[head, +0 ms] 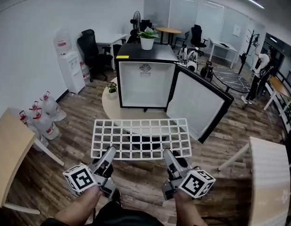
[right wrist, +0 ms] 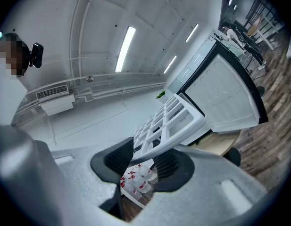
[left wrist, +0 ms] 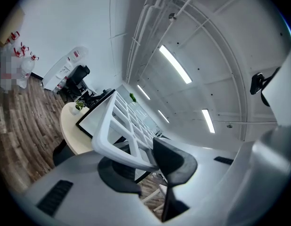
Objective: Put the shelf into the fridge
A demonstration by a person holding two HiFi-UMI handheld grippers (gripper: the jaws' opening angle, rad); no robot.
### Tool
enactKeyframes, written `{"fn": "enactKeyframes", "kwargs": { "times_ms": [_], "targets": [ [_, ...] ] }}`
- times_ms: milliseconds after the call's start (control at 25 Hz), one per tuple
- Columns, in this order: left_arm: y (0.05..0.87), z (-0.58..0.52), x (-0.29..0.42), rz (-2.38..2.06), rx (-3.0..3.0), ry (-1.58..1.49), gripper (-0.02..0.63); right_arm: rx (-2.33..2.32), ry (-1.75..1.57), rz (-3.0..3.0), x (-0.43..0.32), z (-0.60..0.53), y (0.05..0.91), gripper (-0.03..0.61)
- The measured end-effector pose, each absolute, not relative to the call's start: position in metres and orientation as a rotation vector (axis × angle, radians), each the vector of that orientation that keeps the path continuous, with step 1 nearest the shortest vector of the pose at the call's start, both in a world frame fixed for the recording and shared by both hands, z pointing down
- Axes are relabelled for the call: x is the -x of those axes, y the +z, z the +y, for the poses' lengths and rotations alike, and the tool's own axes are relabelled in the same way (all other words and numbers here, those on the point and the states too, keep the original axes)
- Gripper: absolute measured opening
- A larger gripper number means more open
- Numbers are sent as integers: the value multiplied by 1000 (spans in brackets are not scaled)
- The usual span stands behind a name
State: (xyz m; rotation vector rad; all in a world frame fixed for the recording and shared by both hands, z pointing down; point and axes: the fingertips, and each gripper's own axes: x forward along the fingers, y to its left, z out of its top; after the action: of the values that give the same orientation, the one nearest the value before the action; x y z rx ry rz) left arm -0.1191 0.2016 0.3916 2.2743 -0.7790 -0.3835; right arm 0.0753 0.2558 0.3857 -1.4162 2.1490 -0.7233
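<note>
Currently the left gripper (head: 109, 152) and the right gripper (head: 168, 154) are clamping the shelf (head: 142, 139), which is not yet entering the open fridge (head: 145, 84).

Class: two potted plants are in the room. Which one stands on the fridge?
The larger plant in the white pot, on the fridge's top. The smaller plant sits lower, on the round table at the fridge's left.

Bright, even light from ceiling strip lights (left wrist: 174, 64). Heavy fisheye bending with dark, vignetted corners (strongest in both gripper views). The near foreground is softly blurred.
</note>
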Motion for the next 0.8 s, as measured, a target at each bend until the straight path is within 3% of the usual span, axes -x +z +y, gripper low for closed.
{"fn": "enactKeyframes", "kwargs": {
  "times_ms": [800],
  "targets": [
    [398,13,99,-589,-2251,-344,92,1587,-727,2030,-86,95,387,124]
  ]
}}
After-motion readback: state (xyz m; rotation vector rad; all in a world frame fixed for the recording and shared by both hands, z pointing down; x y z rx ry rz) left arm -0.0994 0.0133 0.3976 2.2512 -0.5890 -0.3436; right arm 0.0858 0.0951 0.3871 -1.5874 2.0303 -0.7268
